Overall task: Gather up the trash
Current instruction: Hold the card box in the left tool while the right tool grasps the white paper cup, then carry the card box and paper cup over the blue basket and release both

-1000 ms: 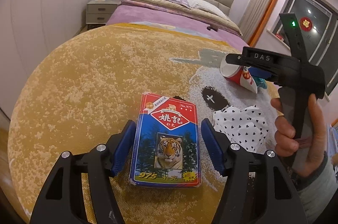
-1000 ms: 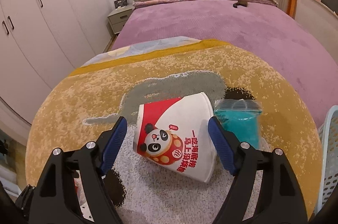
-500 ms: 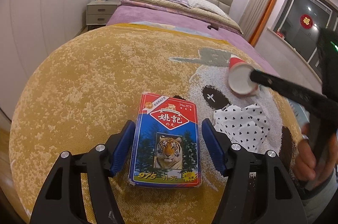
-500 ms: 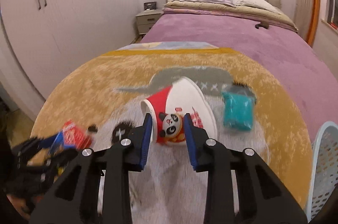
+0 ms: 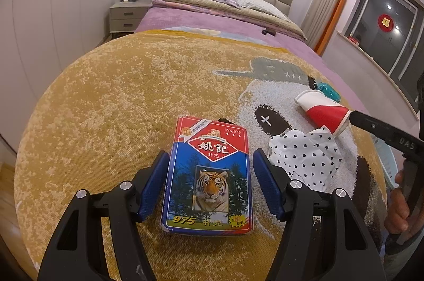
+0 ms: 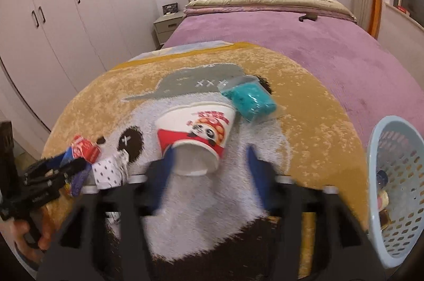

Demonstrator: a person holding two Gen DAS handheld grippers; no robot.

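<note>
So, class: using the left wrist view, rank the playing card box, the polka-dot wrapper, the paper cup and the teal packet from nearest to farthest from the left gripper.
From the left gripper:
1. Playing card box, between its fingers.
2. Polka-dot wrapper, just right.
3. Paper cup, farther right.
4. Teal packet, behind the cup.

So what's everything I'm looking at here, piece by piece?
Playing-card box: one, blue and red with a tiger, flat on the blanket between the left tongs' fingers.
Paper cup: one, white and red with a panda, on its side.
Teal packet: one, beside the cup.
Heart-print wrapper: one, white with black hearts, crumpled right of the card box.
Basket: one, pale blue, at the right edge, some items inside.
Blanket: one, yellow with a panda, over the purple bed.
Nightstand: one, beige, beside the bed.
Left tongs: open around the card box.
Right tongs: blurred, open, at the cup.
</note>
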